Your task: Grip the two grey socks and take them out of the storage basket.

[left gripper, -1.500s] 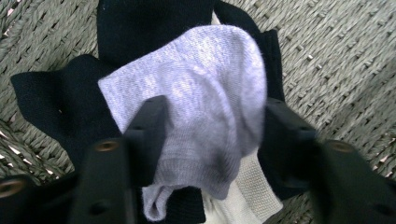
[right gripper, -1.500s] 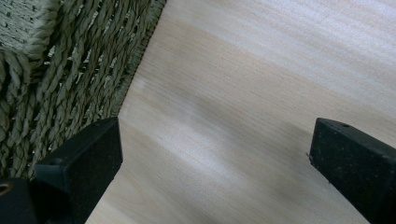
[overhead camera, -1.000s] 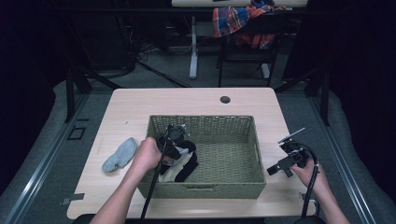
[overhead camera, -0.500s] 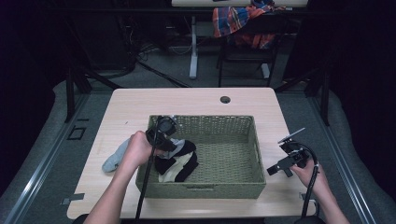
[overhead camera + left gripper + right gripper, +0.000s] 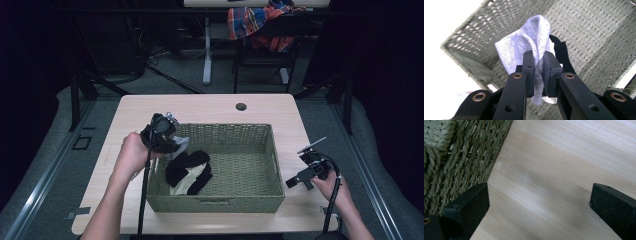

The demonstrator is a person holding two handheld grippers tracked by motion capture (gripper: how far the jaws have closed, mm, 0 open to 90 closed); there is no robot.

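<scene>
1. A light wooden table (image 5: 215, 107) is seen from the high view, with a small dark round hole (image 5: 241, 106) near its 12 o'clock edge. Its grain can be made out up close in the right gripper view (image 5: 554, 170).
2. A green woven basket (image 5: 250, 200) is sat in the middle of the table. The weave of its floor is shown way better in the left gripper view (image 5: 596, 32), and its outer wall is caught at 9 o'clock in the right gripper view (image 5: 454, 157).
3. A black and white bundle of fabric (image 5: 189, 170) is lying in the basket's 9 o'clock half. In the left gripper view it's mostly hidden, just a black strip (image 5: 560, 51) behind the sock.
4. The left gripper (image 5: 167, 142) is held over the basket's 9 o'clock rim by the left hand (image 5: 131, 155). What it's carrying is hard to tell from above, but up close (image 5: 538, 72) the jaws are seen clamped tight on a pale blue-grey sock (image 5: 529, 42), which is dangling over the basket's inside.
5. The right gripper (image 5: 296, 181) is parked at 3 o'clock of the basket, held by the right hand (image 5: 332, 187). In its own view (image 5: 537, 202) the jaws are spread wide with nothing between them, just bare table.
</scene>
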